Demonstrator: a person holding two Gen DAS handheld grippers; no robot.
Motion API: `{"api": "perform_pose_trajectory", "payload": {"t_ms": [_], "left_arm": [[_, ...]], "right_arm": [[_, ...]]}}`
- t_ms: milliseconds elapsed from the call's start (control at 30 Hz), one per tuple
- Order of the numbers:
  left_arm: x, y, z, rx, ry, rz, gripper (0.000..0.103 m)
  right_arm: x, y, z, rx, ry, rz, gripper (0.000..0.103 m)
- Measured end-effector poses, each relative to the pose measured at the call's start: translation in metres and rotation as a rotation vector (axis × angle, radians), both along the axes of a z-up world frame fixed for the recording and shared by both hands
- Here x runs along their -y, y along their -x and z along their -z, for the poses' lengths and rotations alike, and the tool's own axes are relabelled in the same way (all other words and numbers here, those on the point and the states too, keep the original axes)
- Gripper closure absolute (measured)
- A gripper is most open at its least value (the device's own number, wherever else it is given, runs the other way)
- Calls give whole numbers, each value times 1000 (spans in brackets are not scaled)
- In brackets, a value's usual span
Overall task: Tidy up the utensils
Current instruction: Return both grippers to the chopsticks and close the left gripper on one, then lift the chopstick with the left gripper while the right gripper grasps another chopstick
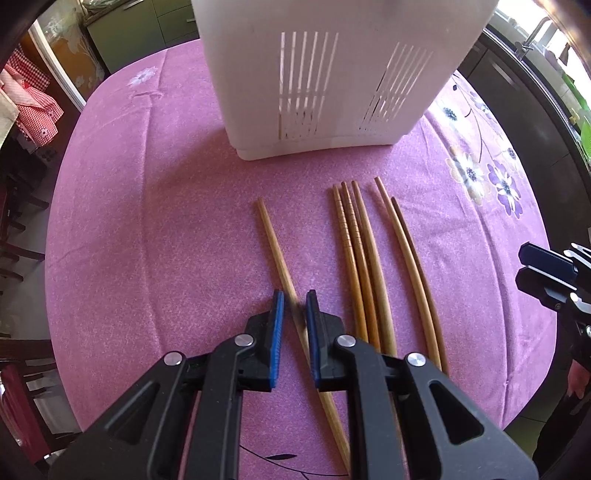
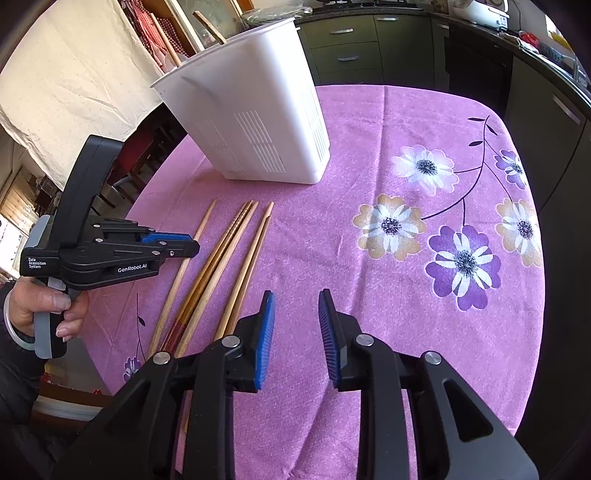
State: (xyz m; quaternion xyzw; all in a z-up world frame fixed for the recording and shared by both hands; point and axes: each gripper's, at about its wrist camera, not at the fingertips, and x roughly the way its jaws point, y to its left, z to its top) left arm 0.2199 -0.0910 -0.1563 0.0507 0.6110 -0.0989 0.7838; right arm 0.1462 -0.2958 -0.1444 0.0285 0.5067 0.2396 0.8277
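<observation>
A single wooden chopstick (image 1: 275,251) lies on the pink tablecloth (image 1: 147,221). My left gripper (image 1: 294,295) points down over it, jaws narrowly apart and astride it, with a gap beside the stick. To its right lie three chopsticks side by side (image 1: 354,236) and a further pair (image 1: 402,240). A tall white slotted bin (image 1: 332,74) stands beyond them, with chopstick ends (image 2: 210,26) sticking out of its top. My right gripper (image 2: 296,295) hovers open and empty, just right of the pair (image 2: 255,243). The left gripper (image 2: 195,248) shows at the left.
A person's hand (image 2: 55,306) squeezes the left gripper's handle. The round table's edge curves close at the left and front. Dark kitchen cabinets (image 2: 480,66) stand behind and to the right. A wooden chair (image 1: 22,354) stands at the table's left side.
</observation>
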Motion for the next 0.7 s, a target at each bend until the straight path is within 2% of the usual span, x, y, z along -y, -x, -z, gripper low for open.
{"api": "perform_pose_trajectory", "payload": {"t_ms": [200,333,500,700], "left_arm": [[-3,3,0,19,15,2,96],[-26,9,-13,50,36,-18,97],[-44,20,-43,129,75,-36,97],[-64,52,-92,267,128,-40,97]], "right_arm": [[-8,0,0,-1,11,-16,78],[-9,-3,1,-4,14,-13,78],[-12,-5,1,-8,13,-21,78],[-25,-12,1,-19,12,-34,78]]}}
